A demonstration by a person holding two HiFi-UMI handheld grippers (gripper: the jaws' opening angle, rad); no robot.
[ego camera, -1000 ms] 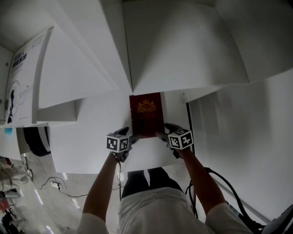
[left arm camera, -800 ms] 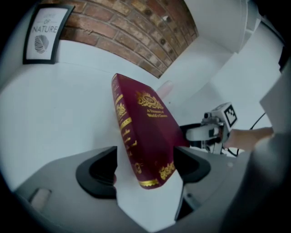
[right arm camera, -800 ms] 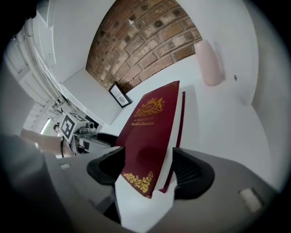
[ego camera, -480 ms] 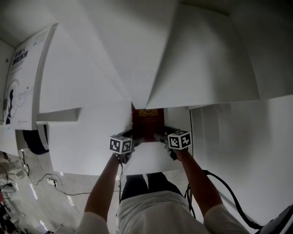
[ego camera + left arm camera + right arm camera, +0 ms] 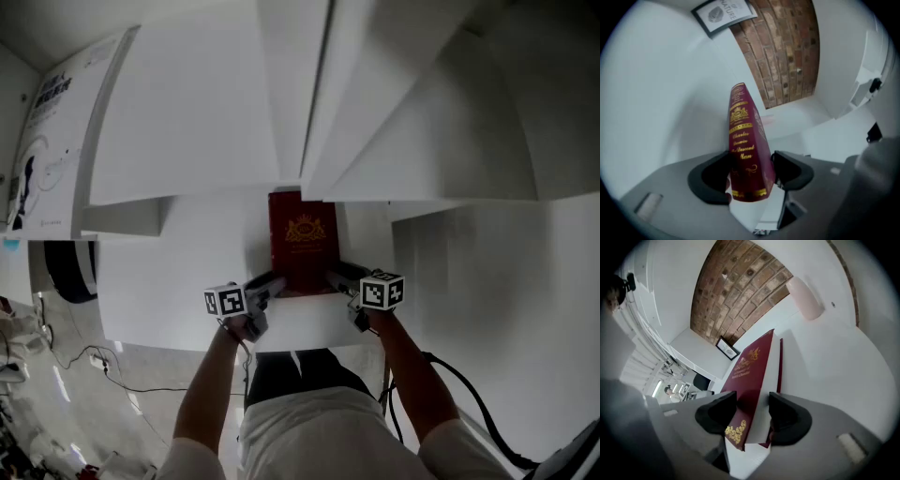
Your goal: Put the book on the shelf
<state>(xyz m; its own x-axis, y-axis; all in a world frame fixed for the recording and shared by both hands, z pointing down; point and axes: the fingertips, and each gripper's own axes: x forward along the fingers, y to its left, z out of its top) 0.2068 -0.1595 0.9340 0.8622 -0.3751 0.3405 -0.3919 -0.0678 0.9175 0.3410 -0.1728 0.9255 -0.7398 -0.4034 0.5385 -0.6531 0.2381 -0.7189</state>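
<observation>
- Head view: a dark red book (image 5: 305, 242) with a gold crest shows its front cover against the white shelf (image 5: 187, 272). The left gripper (image 5: 269, 282) is at its lower left corner and the right gripper (image 5: 335, 274) at its lower right. A poster (image 5: 47, 141) hangs far left.
- Left gripper view: the book's gilt spine faces the camera, its foot between the jaws. These have just been closing, and both pads (image 5: 786, 168) meet it. A brick wall (image 5: 787, 51) rises behind.
- Right gripper view: the jaws, also just closing, clamp the book's open-edge corner, one pad on each cover.
</observation>
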